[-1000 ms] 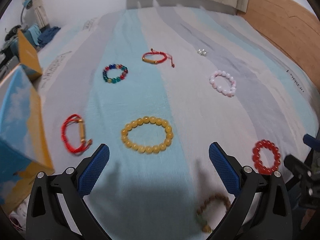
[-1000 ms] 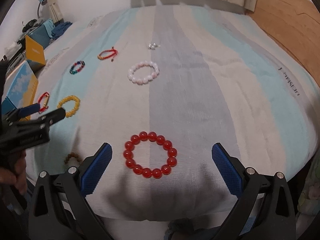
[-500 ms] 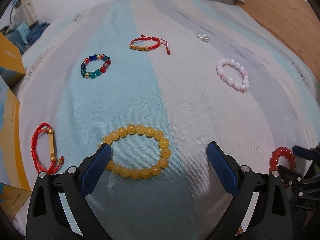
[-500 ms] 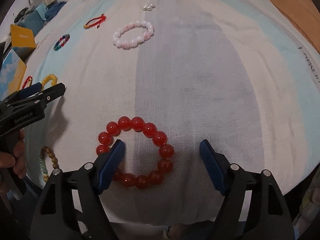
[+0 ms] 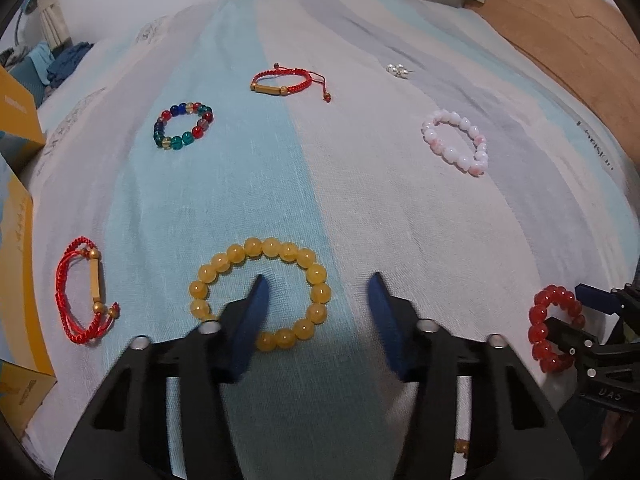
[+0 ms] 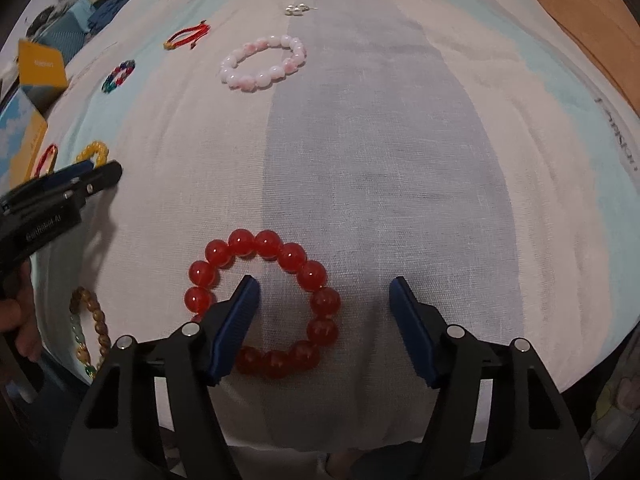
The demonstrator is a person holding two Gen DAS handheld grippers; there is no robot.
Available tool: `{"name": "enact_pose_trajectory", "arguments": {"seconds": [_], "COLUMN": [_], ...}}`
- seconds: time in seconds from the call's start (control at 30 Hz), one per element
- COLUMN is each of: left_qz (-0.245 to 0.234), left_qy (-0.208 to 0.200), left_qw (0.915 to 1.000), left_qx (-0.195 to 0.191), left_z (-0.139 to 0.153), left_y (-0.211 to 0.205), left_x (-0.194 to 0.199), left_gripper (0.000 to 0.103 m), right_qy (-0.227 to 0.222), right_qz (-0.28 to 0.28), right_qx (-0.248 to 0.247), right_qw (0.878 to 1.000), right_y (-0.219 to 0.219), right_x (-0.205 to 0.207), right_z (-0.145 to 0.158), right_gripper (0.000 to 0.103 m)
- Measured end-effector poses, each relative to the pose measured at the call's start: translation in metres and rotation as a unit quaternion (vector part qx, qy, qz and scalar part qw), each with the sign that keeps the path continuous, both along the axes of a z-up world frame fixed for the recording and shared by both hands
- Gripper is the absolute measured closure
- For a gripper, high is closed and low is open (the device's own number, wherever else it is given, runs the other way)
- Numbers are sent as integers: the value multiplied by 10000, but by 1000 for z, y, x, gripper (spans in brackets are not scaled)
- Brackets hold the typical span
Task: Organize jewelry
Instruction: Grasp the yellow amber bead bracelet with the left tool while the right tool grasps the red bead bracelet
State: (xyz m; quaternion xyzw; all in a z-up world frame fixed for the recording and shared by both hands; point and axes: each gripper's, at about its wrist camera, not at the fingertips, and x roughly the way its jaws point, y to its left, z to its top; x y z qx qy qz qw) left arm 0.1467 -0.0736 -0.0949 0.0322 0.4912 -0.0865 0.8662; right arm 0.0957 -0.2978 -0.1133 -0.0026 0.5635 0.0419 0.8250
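We find both claws parted and empty over the bed (image 5: pixel 360 184), each straddling one side of a bead bracelet. The left claw (image 5: pixel 318 286) has its left finger (image 5: pixel 250 320) set inside the loop of the yellow bead bracelet (image 5: pixel 260 294) and its right finger outside, so the right-hand arc of beads lies between them. The right claw (image 6: pixel 324 290) stands the same way over the red bead bracelet (image 6: pixel 262 304), near the bed's front edge: one finger (image 6: pixel 236 320) within the ring, the other beyond it. In our judgement, closing each claw would pinch that arc. Each bracelet sits slightly left of its claw's centre line.
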Motion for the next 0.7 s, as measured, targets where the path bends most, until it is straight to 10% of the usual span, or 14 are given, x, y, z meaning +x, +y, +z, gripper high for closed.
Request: {"name": "enact_pose_trajectory", "arguments": {"seconds": [0.2, 0.4, 0.7], "left_qz": [-63, -39, -44], "left_qy": [69, 149, 138], "left_qw": [10000, 9998, 9995], "left_qx": [-4, -113, -266], "left_z": [3, 8, 28], "left_y": [0, 3, 8], "left_x": [-4, -6, -13], "left_gripper": [92, 94, 94], "right_qy": [-12, -70, -199], "right_qz": [-10, -182, -382], "right_qx": [128, 238, 596], "right_qw": [9999, 9995, 9973], "right_y": [-7, -14, -25], "right_x": [-2, -2, -8], "right_z": [4, 9, 26], "right_gripper": [63, 87, 90]}}
